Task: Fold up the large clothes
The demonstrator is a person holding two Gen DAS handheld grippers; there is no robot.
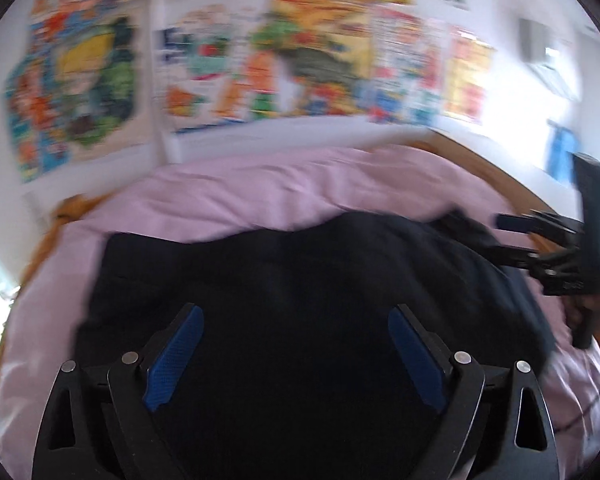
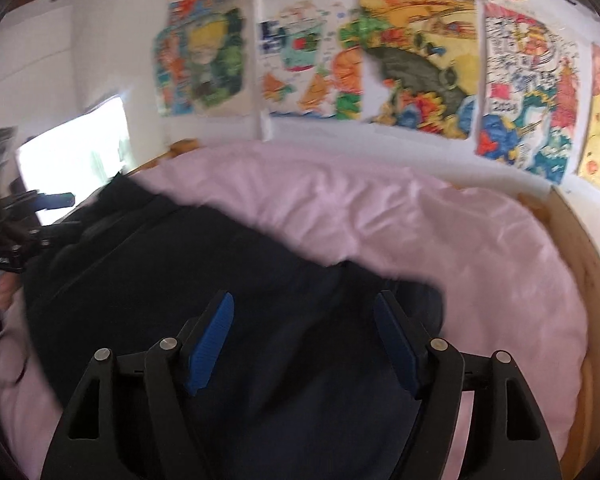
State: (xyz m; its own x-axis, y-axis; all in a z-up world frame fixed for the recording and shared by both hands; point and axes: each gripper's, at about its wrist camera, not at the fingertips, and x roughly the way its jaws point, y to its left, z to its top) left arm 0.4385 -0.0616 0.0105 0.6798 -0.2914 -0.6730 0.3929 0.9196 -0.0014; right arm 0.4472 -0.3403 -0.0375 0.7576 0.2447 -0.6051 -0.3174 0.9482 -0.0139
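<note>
A large dark navy garment (image 1: 292, 280) lies spread on a pink bed cover (image 1: 260, 192); the right wrist view shows it too (image 2: 172, 280). My left gripper (image 1: 296, 312) hovers over the garment with its blue pads (image 1: 176, 356) wide apart and nothing between them. My right gripper (image 2: 304, 300) also stands open above the cloth near its right edge, gripping nothing. The right gripper (image 1: 512, 236) shows at the right edge of the left wrist view. The left gripper (image 2: 48, 216) appears at the left edge of the right wrist view.
Colourful drawings (image 2: 400, 60) cover the white wall behind the bed. A wooden bed frame (image 2: 580, 264) rims the pink cover. A bright window (image 2: 76, 148) is at the left. A person's hand (image 1: 588, 308) holds the right tool.
</note>
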